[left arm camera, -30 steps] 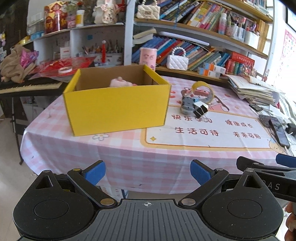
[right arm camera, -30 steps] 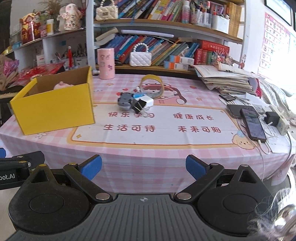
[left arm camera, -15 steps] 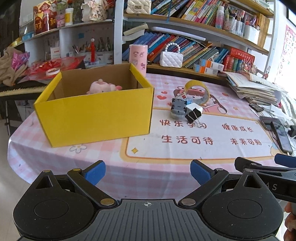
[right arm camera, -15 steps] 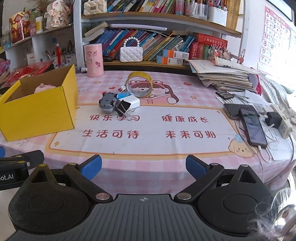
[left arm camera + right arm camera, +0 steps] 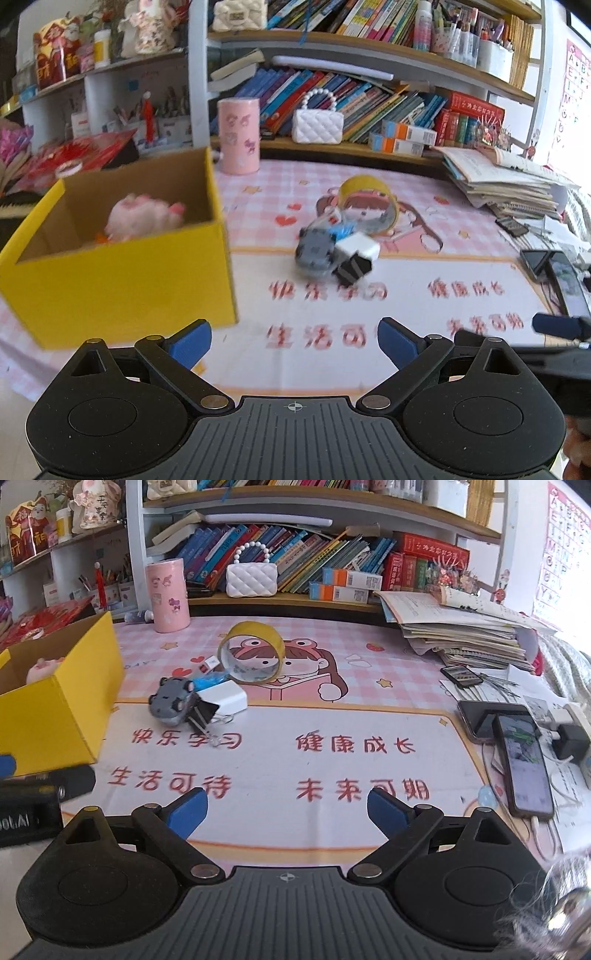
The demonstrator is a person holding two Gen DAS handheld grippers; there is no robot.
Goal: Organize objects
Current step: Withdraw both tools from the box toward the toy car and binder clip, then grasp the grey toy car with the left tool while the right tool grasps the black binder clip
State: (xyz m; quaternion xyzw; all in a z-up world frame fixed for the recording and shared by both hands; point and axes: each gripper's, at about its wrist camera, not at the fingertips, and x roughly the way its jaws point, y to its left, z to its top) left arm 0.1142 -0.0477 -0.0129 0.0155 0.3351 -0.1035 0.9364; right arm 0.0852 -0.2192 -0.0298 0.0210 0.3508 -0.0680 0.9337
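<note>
A yellow cardboard box [image 5: 122, 280] stands at the table's left with a pink plush toy [image 5: 142, 219] inside; the box also shows in the right wrist view [image 5: 55, 709]. A cluster lies mid-table: a grey toy car [image 5: 171, 705], a white charger block [image 5: 225, 700], a black binder clip [image 5: 201, 716], a blue wrapper [image 5: 208, 681] and an upright yellow tape roll [image 5: 253, 657]. The cluster shows blurred in the left wrist view [image 5: 332, 251]. My left gripper [image 5: 295, 341] and my right gripper [image 5: 286, 808] are both open and empty, over the table's near part.
A pink cylinder [image 5: 168, 596] and a white quilted handbag [image 5: 251, 578] stand at the back under bookshelves. A stack of papers [image 5: 465, 627] lies at the back right. Phones [image 5: 524, 757] and chargers with cables lie along the right edge.
Both grippers have moved forward over the table toward the cluster, which looks larger now. Both stay open. No object on the table has moved.
</note>
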